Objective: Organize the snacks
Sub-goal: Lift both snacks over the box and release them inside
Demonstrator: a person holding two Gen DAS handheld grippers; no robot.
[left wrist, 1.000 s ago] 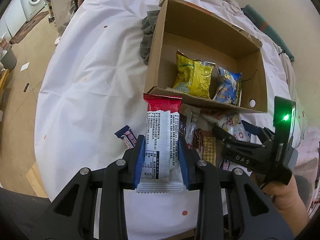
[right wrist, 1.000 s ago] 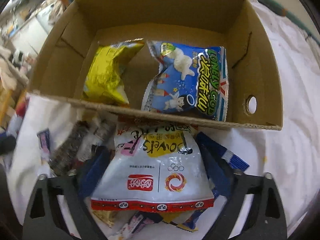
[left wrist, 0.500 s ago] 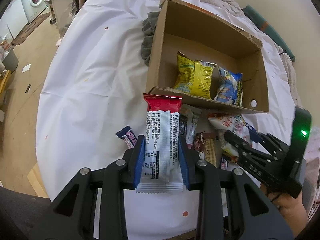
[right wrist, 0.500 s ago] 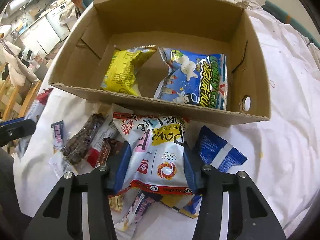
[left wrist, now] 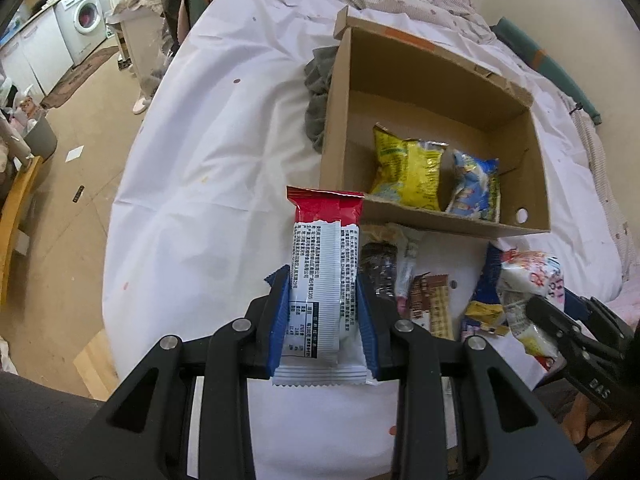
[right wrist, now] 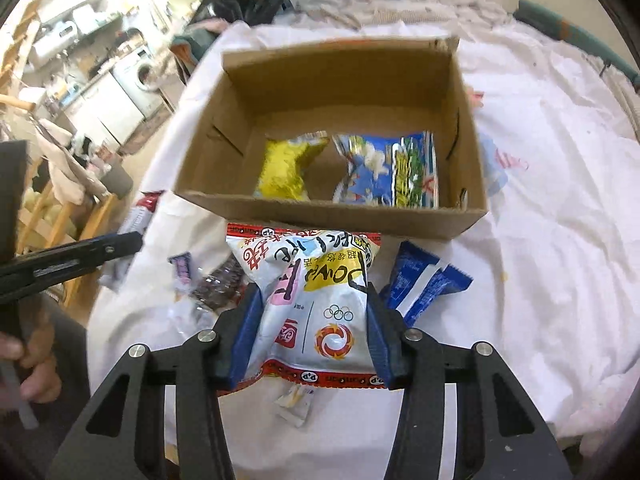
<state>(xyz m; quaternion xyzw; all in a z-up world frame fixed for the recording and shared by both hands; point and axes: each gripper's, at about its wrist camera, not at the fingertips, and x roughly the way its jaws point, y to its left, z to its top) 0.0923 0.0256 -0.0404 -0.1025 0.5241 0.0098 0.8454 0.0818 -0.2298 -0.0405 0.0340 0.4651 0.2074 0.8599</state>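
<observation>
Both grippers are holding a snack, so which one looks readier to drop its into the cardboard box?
Probably the right gripper: its white pouch faces the cardboard box opening squarely. The left gripper points its bar at the box's corner.

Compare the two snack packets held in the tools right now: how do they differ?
The red-and-white flat wrapper bar in the left tool is narrow, flat and stiff; the white puffy snack bag with yellow patch in the right tool is wider, pillowy and crumpled. The bar shows small printed text, the bag big colourful graphics. Both are clamped and held short of the brown cardboard box.
</observation>
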